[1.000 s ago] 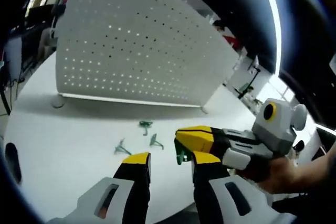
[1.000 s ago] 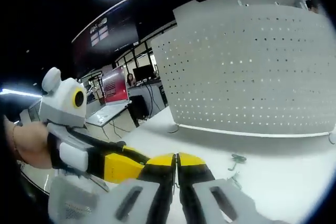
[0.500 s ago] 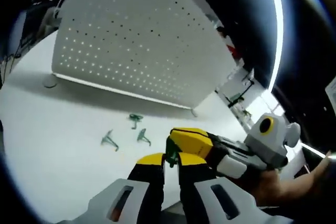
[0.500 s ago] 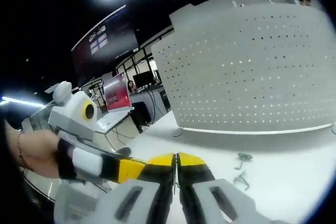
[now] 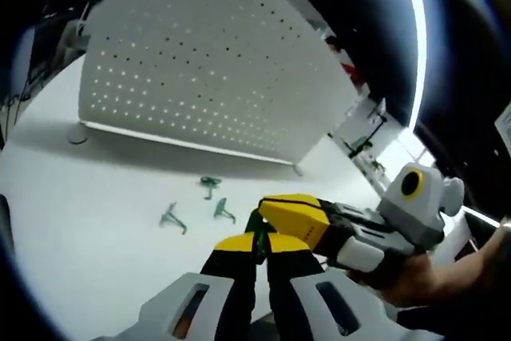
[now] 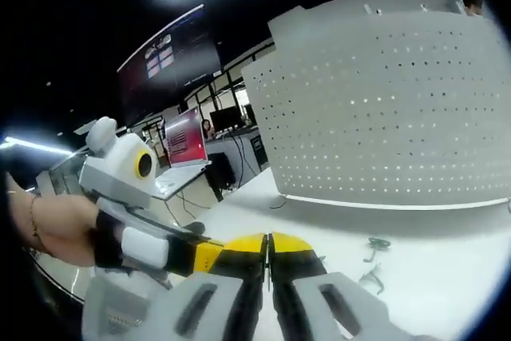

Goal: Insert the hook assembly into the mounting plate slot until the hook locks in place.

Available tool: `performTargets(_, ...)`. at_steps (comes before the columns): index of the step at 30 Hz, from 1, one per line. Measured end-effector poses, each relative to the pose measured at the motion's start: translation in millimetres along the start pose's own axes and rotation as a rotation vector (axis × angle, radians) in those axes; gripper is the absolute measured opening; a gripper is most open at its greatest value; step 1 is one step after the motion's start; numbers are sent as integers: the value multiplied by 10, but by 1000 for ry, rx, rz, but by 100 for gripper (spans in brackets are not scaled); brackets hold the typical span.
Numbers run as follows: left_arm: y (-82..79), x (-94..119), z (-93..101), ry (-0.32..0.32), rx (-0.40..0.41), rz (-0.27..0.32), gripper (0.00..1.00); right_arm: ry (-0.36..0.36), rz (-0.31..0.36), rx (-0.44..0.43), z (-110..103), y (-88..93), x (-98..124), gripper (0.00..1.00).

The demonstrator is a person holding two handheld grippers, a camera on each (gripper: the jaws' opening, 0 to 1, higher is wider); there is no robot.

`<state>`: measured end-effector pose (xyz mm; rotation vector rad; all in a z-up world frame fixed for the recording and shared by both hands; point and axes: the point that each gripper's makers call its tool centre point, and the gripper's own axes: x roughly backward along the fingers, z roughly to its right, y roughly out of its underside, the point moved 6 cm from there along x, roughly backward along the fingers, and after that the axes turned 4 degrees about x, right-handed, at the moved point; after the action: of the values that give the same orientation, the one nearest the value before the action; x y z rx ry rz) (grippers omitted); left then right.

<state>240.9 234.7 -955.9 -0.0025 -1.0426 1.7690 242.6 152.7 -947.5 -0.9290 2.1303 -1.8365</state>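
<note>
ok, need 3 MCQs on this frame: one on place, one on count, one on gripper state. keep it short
1. Where do the loose green hooks lie?
A. hung on the pegboard
B. on the white table in front of the pegboard
C. in a tray

2. How many loose green hooks lie on the table in the left gripper view?
A. one
B. three
C. six

3. How do the left gripper's jaws stand?
A. wide open over the table
B. closed together, with a green hook at their tips
C. clamped on the pegboard's edge

Answers:
1 B: the hooks rest on the table, short of the pegboard.
2 B: three separate green pieces lie there; the fourth is up at the grippers.
3 B: the left gripper has its yellow tips together beside the held hook, and the right gripper meets it there.
</note>
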Motion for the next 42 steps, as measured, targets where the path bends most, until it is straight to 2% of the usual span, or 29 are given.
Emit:
performTargets(7, 0, -4, 17, -2, -5, 4, 1, -1, 5, -8, 16, -11, 11, 0)
performTargets(14, -50, 9, 19, -40, -87, 8, 1, 1, 13, 0, 3, -39, -1, 0)
performTargets(18, -103, 31, -21, -58, -88, 21, 1, 18, 18, 50, 9, -80, 26, 3)
performTargets(21, -162, 76, -88, -129, -151, 27, 1, 25, 14, 46, 47, -106, 52, 4)
performTargets(25, -253, 131, -82, -163, -197, 51, 1, 54, 16, 33, 141, -106, 129, 6)
performTargets(29, -406, 183, -115, -194, -231, 105, 1, 111, 30, -15, 284, -74, 288, 9)
performTargets(37, -864, 315, -174, -274, -283, 258, 1, 169, -65, 82, 475, 187, 687, 9)
performTargets(40, -1053, 362, -168, -308, -313, 334, 1, 199, -135, 138, 536, 350, 853, 9)
performTargets(42, -1228, 438, -151, -346, -372, 435, 1, 217, -168, 169, 573, 432, 932, 9)
